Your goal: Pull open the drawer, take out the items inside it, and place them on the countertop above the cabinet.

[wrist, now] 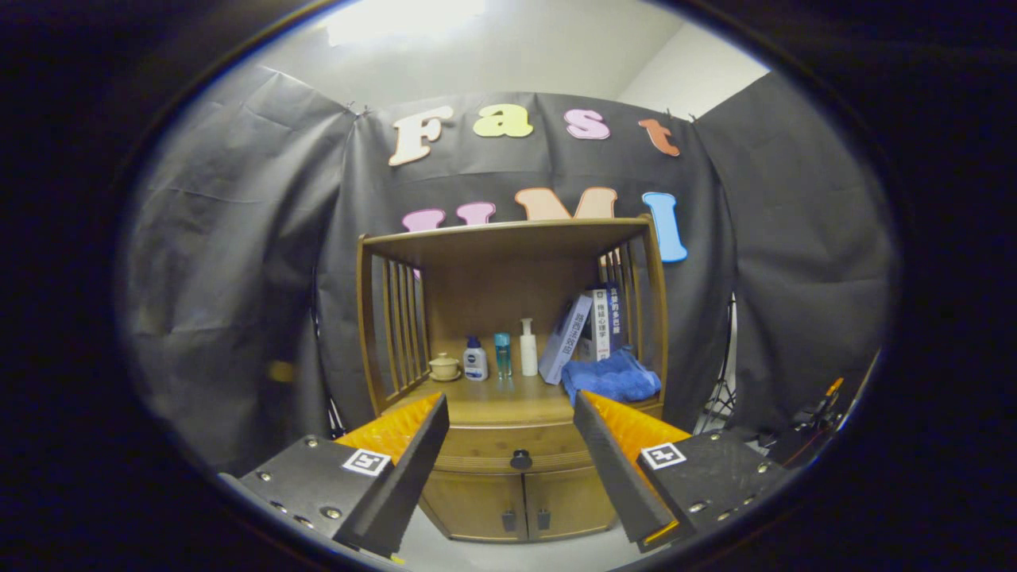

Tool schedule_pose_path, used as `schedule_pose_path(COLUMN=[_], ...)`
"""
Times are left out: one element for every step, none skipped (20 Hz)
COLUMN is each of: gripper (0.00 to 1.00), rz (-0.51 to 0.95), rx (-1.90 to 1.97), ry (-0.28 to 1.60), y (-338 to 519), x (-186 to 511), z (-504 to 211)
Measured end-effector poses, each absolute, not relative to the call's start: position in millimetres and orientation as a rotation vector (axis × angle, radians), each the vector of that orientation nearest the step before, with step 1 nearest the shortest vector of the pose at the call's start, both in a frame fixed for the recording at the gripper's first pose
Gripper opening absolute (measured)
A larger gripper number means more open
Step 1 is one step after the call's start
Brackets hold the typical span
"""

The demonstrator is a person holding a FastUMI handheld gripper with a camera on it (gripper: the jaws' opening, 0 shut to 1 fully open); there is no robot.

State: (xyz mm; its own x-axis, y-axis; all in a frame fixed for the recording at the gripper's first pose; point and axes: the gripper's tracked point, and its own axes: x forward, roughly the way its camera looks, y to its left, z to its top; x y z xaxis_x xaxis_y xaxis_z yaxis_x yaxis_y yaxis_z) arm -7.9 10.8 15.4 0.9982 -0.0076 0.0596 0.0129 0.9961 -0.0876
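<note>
Glossy wood cabinet (508, 469), soft cloth towel (610, 380)

Black cloth (238, 262) is hanging around the booth as its wall, falling in soft creases. Above it, a white ceiling (508, 56) is showing, and a bright patch of light (397, 20) is glowing there. A pale wall corner (699, 79) is rising behind the cloth on the right. A wooden cabinet (508, 477) with slatted sides is standing against the cloth. A pale grey floor (516, 556) is lying under it. A tripod leg (719, 397) is standing beside the cabinet.
</note>
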Motion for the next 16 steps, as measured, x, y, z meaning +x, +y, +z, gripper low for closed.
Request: schedule_pose_path(gripper=[0.99, 0.99, 0.99, 0.99, 0.99, 0.99, 0.99, 0.99, 0.99, 0.99, 0.99, 0.99, 0.99, 0.99, 0.99, 0.99], rz=[-0.022, -0.034, -0.048, -0.052, -0.051, -0.049, -0.048, -0.061, -0.073, -0.076, -0.082, -0.085, -0.083, -0.08, -0.07, -0.066], rx=[-0.098, -0.102, -0.104, -0.107, -0.113, -0.121, -0.131, -0.145, -0.161, -0.168, -0.168, -0.167, -0.16, -0.152, -0.142, -0.137], ry=[-0.06, -0.065, -0.073, -0.072, -0.057, -0.043, -0.034, -0.036, -0.034, -0.028, -0.024, -0.013, 0.003, 0.02, 0.043, 0.065], y=[7, 4, 0, -2, -3, -5, -8, -14, -20, -22, -25, -28, -29, -31, -30, -30], x=[-5, -1, 4, 9, 17, 25, 33, 41, 50, 60, 69, 79, 89, 98, 108, 116], z=[14, 12, 10, 7, 0, -6, -11, -13, -17, -25, -31, -40, -49, -59, -70, -81])
